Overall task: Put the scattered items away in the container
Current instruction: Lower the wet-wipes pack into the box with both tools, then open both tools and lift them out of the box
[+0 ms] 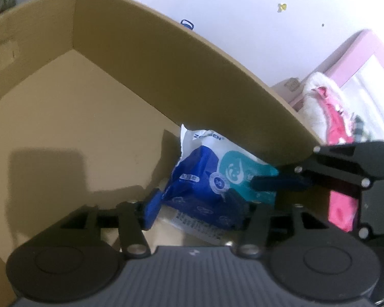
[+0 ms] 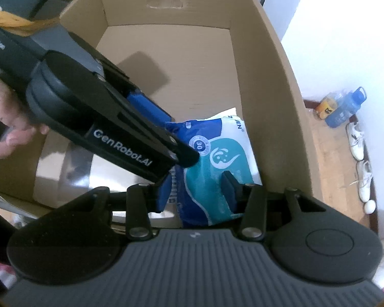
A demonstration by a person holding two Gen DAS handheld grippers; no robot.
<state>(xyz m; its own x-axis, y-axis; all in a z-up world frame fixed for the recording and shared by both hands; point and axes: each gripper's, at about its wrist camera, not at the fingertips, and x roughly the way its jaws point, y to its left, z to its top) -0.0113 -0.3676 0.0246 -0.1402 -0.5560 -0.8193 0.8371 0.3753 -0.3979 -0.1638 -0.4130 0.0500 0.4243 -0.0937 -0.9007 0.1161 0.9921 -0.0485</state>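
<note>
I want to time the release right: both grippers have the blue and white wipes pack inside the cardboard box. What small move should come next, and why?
Probably lower the wipes pack a little further, then open both grippers. The left gripper and right gripper each have the pack between their fingers, and it sits tilted against the cardboard box wall, inside the rim. Whether it rests on the floor yet is unclear.

Home room, wood floor, sneakers, pink bedding
</note>
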